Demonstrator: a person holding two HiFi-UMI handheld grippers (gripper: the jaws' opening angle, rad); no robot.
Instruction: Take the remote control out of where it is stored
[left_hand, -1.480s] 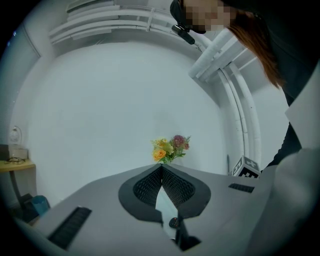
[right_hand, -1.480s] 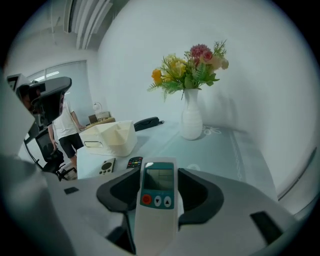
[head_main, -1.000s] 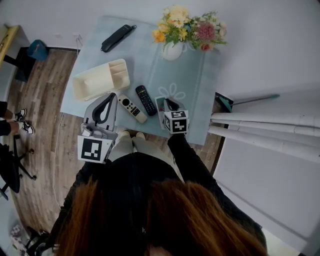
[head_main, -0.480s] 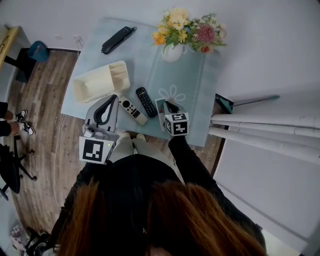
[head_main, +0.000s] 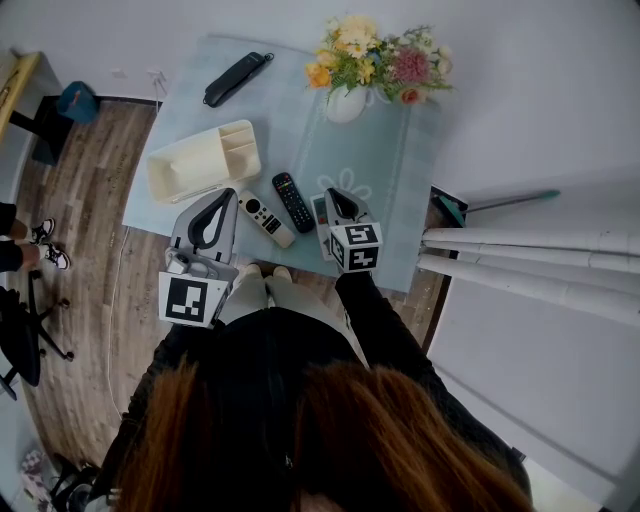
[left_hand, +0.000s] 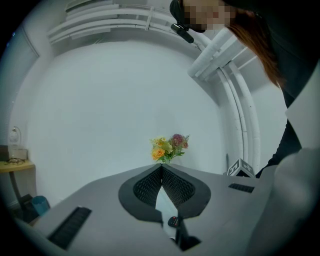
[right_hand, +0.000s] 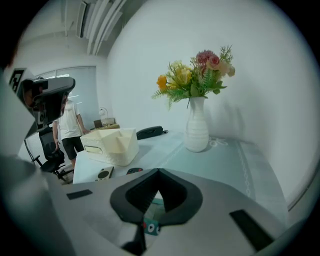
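Your right gripper (head_main: 333, 193) is clenched, its two dark ribbed jaws meeting at the tips with nothing pinched between them. It angles down over the near edge of the pale blue tablecloth (head_main: 392, 170). Directly beneath it lies a slim grey remote control with a teal edge and small red and white buttons (right_hand: 151, 228), showing through the gap behind the jaw tips. From the head view the gripper's body covers much of that remote. Your left gripper (head_main: 225, 192) is also closed and empty, held nearly level at the table's near-left edge. Two more remotes lie flat on the cloth between the grippers: a short white remote with a dark round pad (head_main: 265, 218) and, just beside it, a long black remote with a red button (head_main: 293, 201). All three rest outside the cream plastic organiser box with compartments (head_main: 178, 158), which sits farther back on the left. Behind that lies a long black handset-shaped device (head_main: 236, 77). A white vase of yellow, orange and pink flowers (head_main: 346, 102) stands at the far side, well apart from both grippers.
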